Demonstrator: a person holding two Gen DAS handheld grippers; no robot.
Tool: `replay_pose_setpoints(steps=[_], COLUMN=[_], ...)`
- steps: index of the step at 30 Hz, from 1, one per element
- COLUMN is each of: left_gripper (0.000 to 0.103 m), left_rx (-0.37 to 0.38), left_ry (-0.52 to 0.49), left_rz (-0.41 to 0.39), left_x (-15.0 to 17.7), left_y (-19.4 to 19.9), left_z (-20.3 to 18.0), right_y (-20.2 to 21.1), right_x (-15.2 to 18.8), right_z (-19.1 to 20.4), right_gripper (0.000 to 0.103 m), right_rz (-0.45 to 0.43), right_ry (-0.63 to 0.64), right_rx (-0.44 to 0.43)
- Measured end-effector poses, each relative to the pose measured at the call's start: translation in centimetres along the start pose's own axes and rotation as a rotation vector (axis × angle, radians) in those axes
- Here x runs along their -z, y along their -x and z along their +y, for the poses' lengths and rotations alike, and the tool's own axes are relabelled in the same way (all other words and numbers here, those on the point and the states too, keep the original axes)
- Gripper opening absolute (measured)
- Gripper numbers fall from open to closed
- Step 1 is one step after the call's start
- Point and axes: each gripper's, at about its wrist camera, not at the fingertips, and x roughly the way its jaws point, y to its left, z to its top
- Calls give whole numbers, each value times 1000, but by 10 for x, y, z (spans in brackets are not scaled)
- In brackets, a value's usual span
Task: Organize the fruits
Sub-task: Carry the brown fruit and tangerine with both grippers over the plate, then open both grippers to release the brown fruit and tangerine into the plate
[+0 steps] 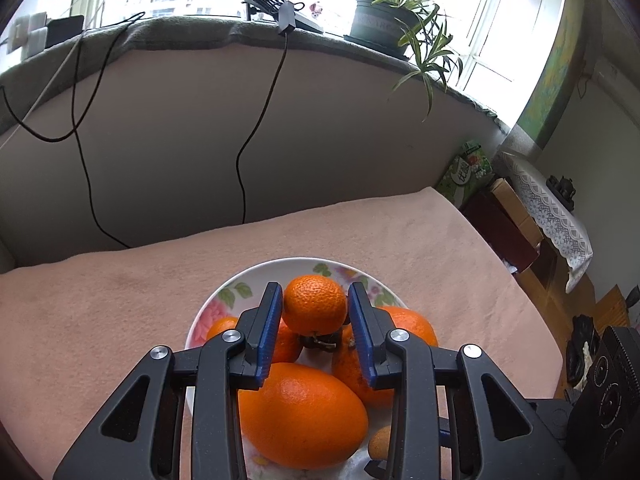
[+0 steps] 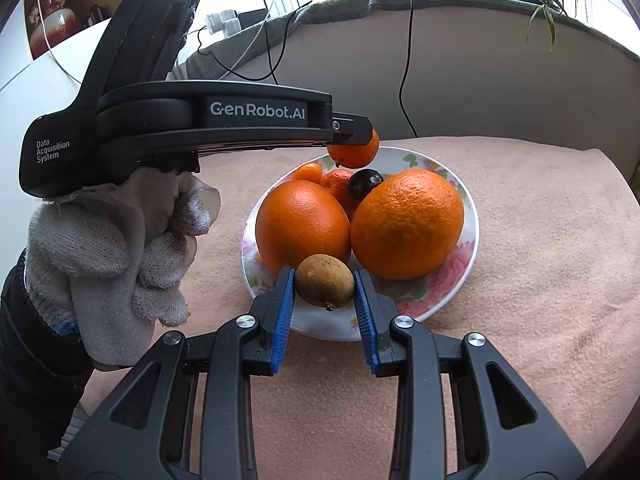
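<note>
Two grippers at the floral plate [image 2: 468, 236]: left gripper [image 1: 315, 312] clamps a small mandarin [image 1: 315, 305] above the pile; right gripper [image 2: 325, 284] pinches a brown kiwi [image 2: 325, 286] at the plate's near rim.

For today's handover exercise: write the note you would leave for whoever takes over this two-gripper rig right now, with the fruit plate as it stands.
Left gripper: shut on the small mandarin, held in the air above the plate.
Right gripper: blue pads either side of the brown kiwi-like fruit at the plate's near edge; contact cannot be confirmed.
On the plate: two large oranges, smaller mandarins behind, one dark fruit.
Done: one mandarin lifted.
Left: place it, deal with the brown fruit, sort the rest. No destination container is in view.
</note>
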Motion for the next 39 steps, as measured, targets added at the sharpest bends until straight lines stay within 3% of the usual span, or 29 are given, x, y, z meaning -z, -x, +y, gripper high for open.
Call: replay_pose_setpoints(steps=[5,7,18,22,25,31,32,34,36,39], left_gripper=[37,37,37,37,45,45,46,58,61,67], left_rx=[3,3,-11,-24,-42,-73,-76,-83,-100,-144], left_ry=[-2,-2,-5,-5,-10,-17,-14,0,1,-1], left_rz=[-10,-14,-55,-80,-101,-129,-134,-145,-155,-160], left_x=[-3,-3,3,8,14,27,29,33,38,48], left_y=[5,6,30,44,55,75,78,85,90,97], left_z=[-2,-3,-12,-16,-19,-26,-27,-27,-29,-31], right_y=[1,3,23,32,38,50,52,55,58,62], right_x=[0,0,1,3,4,5,5,5,5,5], right_z=[0,1,3,1,-1,-8,-9,-11,-14,-17], right_gripper=[32,43,45,57,57,65,65,68,77,78], right_rz=[-4,-12,-51,-67,-74,-98,-100,-104,-113,-121], right_ry=[1,2,-2,-8,-17,-36,-39,-46,-55,-62], right_rx=[5,11,16,30,38,61,66,77,85,106])
